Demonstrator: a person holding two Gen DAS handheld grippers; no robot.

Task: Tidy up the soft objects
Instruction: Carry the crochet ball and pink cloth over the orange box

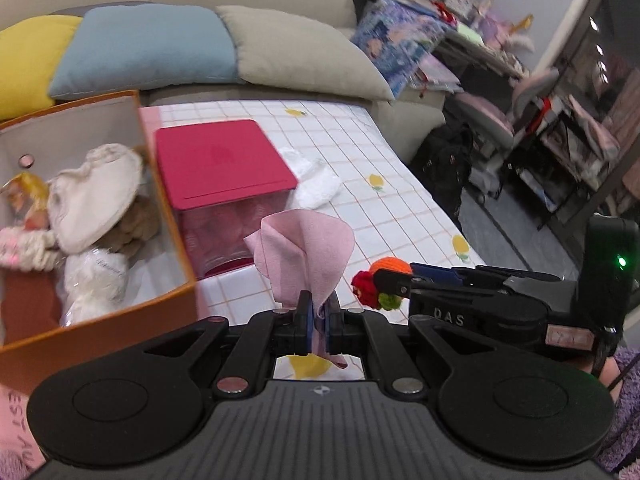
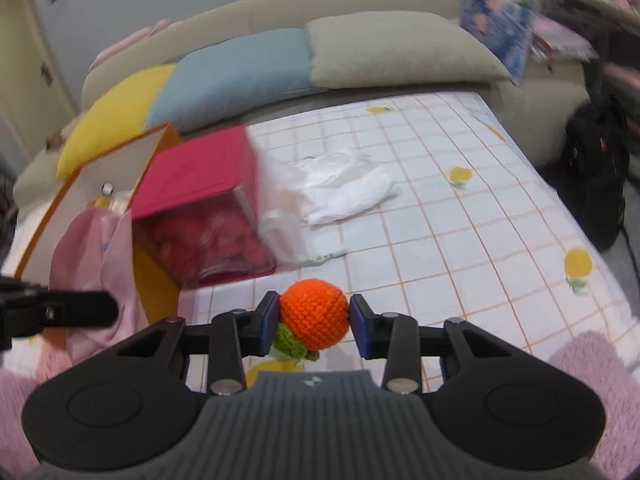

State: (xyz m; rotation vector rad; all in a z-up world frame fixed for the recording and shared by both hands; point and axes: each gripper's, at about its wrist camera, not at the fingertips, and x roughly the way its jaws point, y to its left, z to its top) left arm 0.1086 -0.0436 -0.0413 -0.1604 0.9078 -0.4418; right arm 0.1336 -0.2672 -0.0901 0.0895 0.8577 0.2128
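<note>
My left gripper point(image 1: 318, 312) is shut on a pink cloth point(image 1: 308, 252) that stands up above the fingers, just right of the orange box point(image 1: 176, 216). The box holds a cream heart cushion point(image 1: 96, 192) and other soft toys. My right gripper point(image 2: 316, 320) is shut on an orange crochet ball point(image 2: 316, 312) with green leaves, above the table's front. That ball also shows in the left wrist view point(image 1: 390, 268), with red and green crochet bits beside it. The pink cloth also shows in the right wrist view point(image 2: 100, 264).
A clear container with a red lid point(image 1: 224, 160) stands right of the orange box. A white cloth point(image 2: 344, 188) lies behind it on the checked tablecloth point(image 2: 460, 240). Yellow, blue and beige cushions point(image 1: 140, 48) lie on the sofa behind. Cluttered shelves point(image 1: 560, 100) are at right.
</note>
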